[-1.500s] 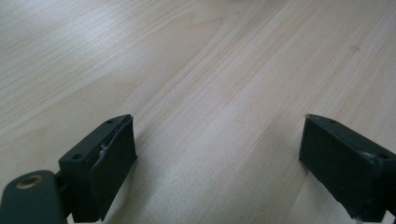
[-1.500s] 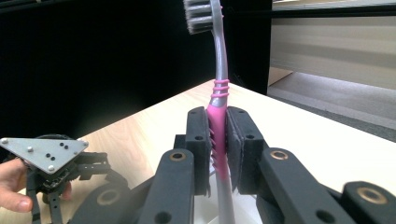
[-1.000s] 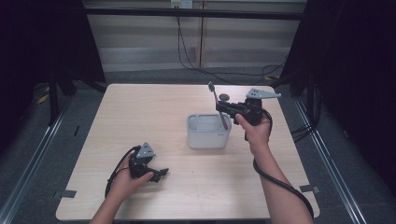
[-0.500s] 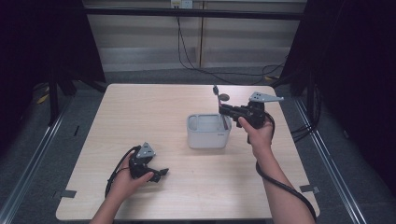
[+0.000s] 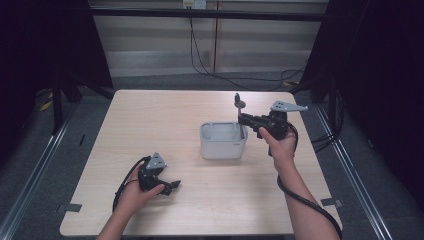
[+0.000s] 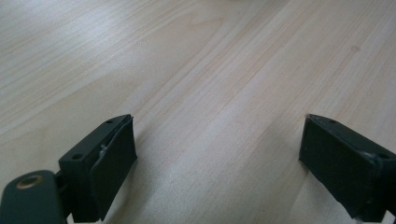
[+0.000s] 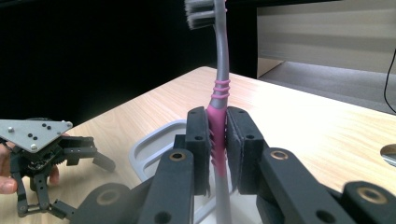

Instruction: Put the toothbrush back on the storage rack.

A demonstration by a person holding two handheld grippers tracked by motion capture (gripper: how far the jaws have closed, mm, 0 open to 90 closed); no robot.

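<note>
The right gripper [image 7: 218,154] pinches a toothbrush [image 7: 218,93] by its pink grip, both jaws pressed on it, bristles up. In the high view this gripper [image 5: 242,118] is at the right rim of the grey bin [image 5: 223,140], and the brush [image 5: 239,105] stands upright above that rim. The lower end of the handle is hidden behind the jaws, so I cannot tell if it is inside the bin.

The left gripper [image 5: 170,186] rests on the table [image 5: 150,115], well apart from the bin, its jaws spread wide with nothing between them.

I judge that the step is to put the brush into the bin, or to take it out. To do it well, keep the brush vertical, move it over the middle of the bin away from the wall, and release only when the handle is low inside. The bin looks light and may slide if the handle pushes on the rim.
</note>
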